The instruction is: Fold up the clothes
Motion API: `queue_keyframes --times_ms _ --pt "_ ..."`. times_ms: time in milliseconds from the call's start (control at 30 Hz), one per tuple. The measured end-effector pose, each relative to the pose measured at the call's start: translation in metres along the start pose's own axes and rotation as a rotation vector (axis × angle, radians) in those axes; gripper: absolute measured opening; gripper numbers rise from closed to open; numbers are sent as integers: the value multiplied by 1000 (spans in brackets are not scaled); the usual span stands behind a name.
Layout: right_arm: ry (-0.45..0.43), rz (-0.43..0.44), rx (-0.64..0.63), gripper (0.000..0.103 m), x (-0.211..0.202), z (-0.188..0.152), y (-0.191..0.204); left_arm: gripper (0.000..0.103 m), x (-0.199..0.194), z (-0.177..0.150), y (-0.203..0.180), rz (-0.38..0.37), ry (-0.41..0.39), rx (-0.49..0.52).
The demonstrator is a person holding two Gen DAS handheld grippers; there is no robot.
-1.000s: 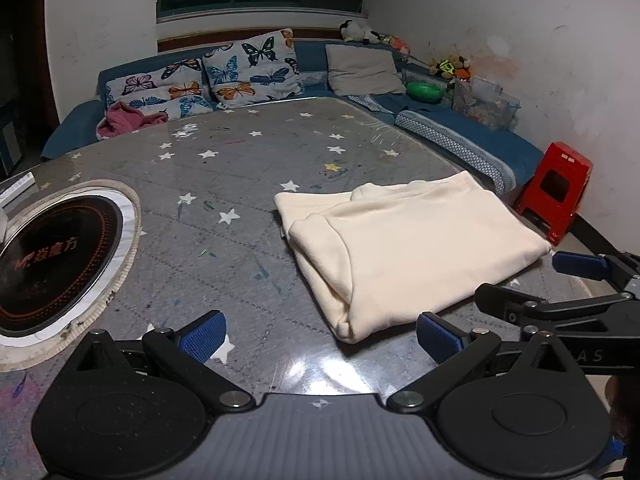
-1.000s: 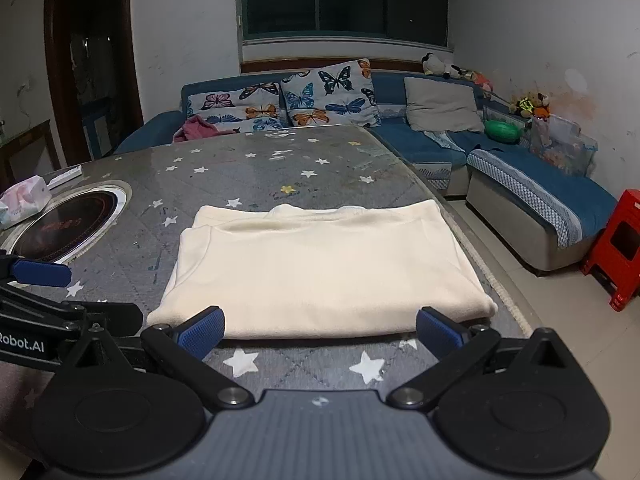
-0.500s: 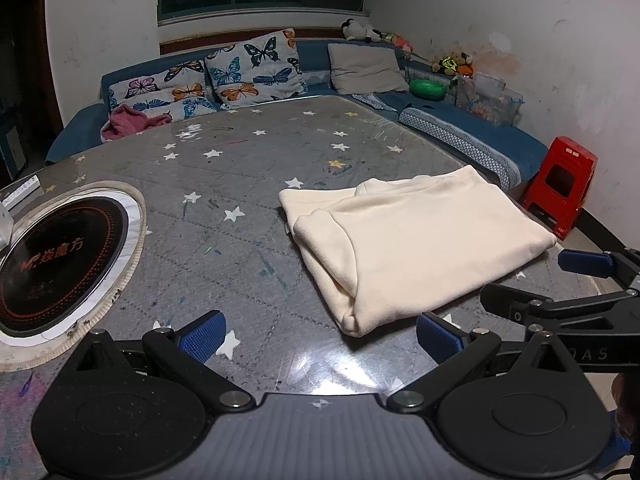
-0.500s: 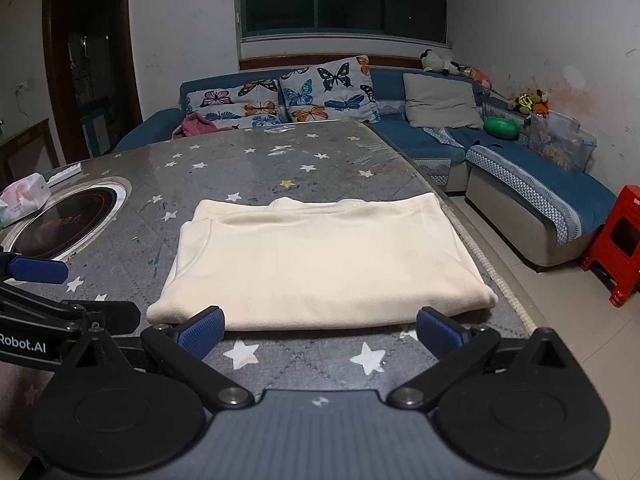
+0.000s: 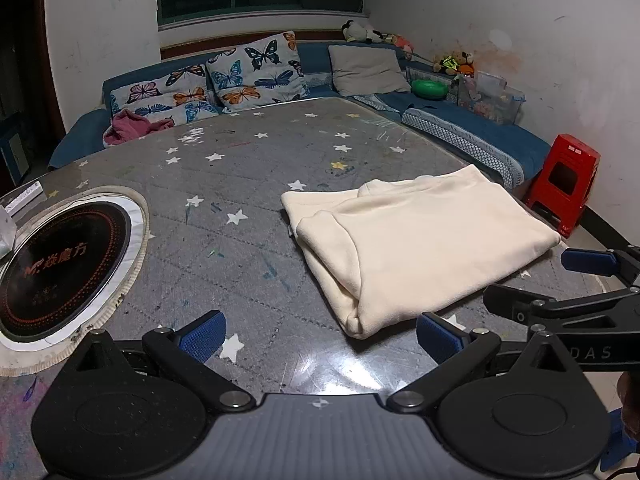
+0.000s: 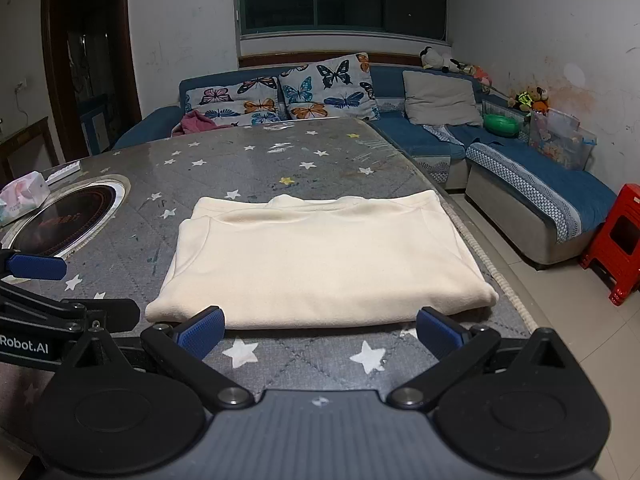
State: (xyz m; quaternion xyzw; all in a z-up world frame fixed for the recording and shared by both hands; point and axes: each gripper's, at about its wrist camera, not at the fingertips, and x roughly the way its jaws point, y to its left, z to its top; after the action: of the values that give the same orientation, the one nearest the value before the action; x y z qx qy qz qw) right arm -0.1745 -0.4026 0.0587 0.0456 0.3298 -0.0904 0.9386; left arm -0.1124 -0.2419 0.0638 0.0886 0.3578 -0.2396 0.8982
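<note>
Garment [image 6: 320,264], cream in colour, is being shown folded into a flat rectangle on the star-patterned table [image 6: 256,160], near its right edge. Left gripper [image 5: 320,334] is being held with jaws spread apart and empty, just short of the garment's near corner. Right gripper [image 6: 320,330] is being held likewise spread and empty at the near fold. A round hob [image 5: 60,268] is being shown set into the table, well apart from the garment.

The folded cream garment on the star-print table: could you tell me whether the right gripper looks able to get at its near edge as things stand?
Probably yes. The right gripper is open, its fingers straddling the near edge of the folded cream garment, and nothing lies between them on the table.
</note>
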Motion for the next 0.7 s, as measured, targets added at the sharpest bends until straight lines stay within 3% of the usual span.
queue_keyframes --times_ms 700 --pt "7 -7 9 103 4 1 -2 103 3 1 -1 -6 -15 14"
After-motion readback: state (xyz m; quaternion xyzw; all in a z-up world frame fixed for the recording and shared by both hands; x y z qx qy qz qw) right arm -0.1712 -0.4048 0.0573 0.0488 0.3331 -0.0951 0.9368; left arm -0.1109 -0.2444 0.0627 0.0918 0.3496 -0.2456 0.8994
